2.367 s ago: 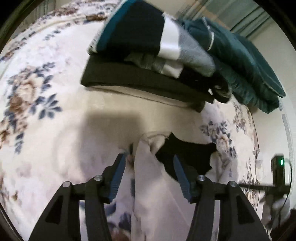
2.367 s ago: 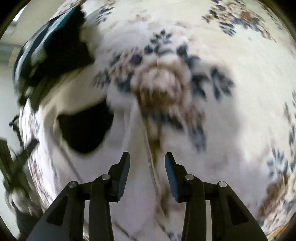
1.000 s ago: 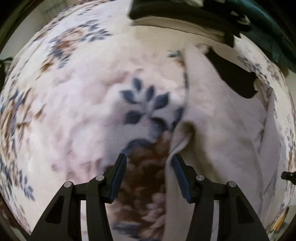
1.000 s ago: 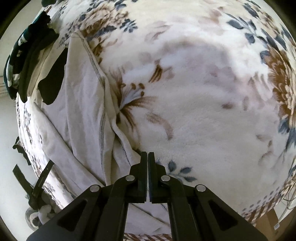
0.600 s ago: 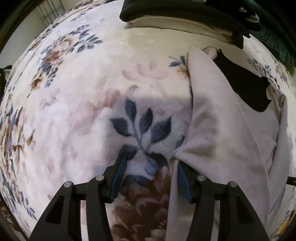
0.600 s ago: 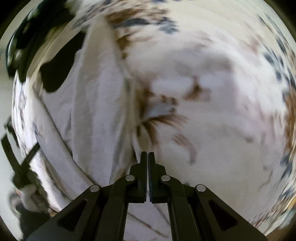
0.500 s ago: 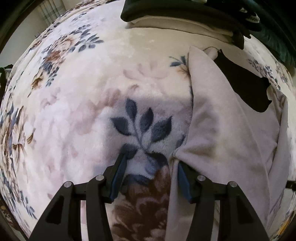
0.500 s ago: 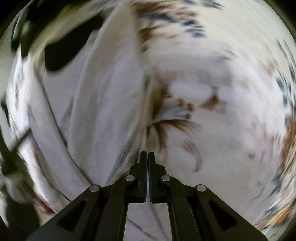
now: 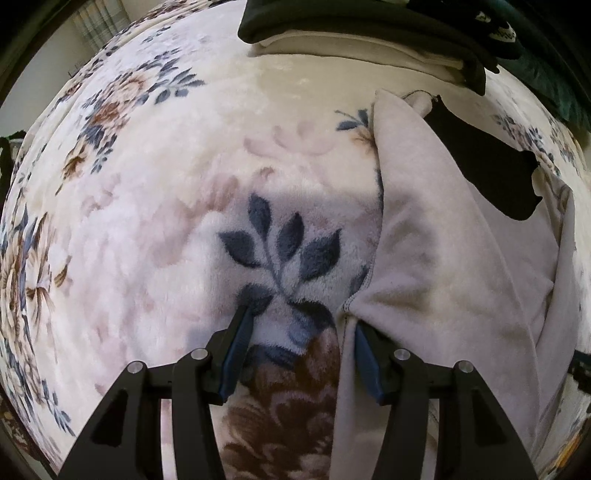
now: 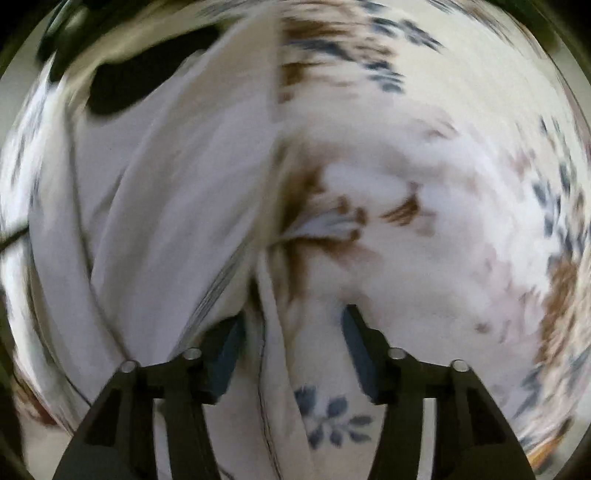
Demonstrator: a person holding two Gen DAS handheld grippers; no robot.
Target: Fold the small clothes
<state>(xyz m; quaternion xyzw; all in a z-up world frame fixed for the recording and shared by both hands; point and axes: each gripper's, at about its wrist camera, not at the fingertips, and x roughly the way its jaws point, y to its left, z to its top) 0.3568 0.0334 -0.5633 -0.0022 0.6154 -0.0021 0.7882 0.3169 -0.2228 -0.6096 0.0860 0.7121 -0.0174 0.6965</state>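
Note:
A pale pink fleece garment (image 9: 443,258) with a black patch (image 9: 491,166) lies spread on the floral blanket (image 9: 166,203). My left gripper (image 9: 299,321) points down at the blanket and stands open. The garment's lower left hem corner sits just inside its right finger (image 9: 364,350). The right wrist view is blurred. It shows the same garment (image 10: 166,184) on the left, with its black patch (image 10: 140,81) at the top. The jaws of my right gripper (image 10: 291,317) are opening, with the garment's seamed edge running between them and neither pad pressing on it.
A stack of folded clothes (image 9: 369,29), dark over cream, lies at the blanket's far side. A dark green garment (image 9: 535,55) lies to its right. Bare floral blanket stretches to the left of the garment in the left wrist view.
The right gripper was shut and now has parted jaws, and its view has rolled so the garment's edge runs more upright. The left gripper has slid down the garment's left edge to the hem corner.

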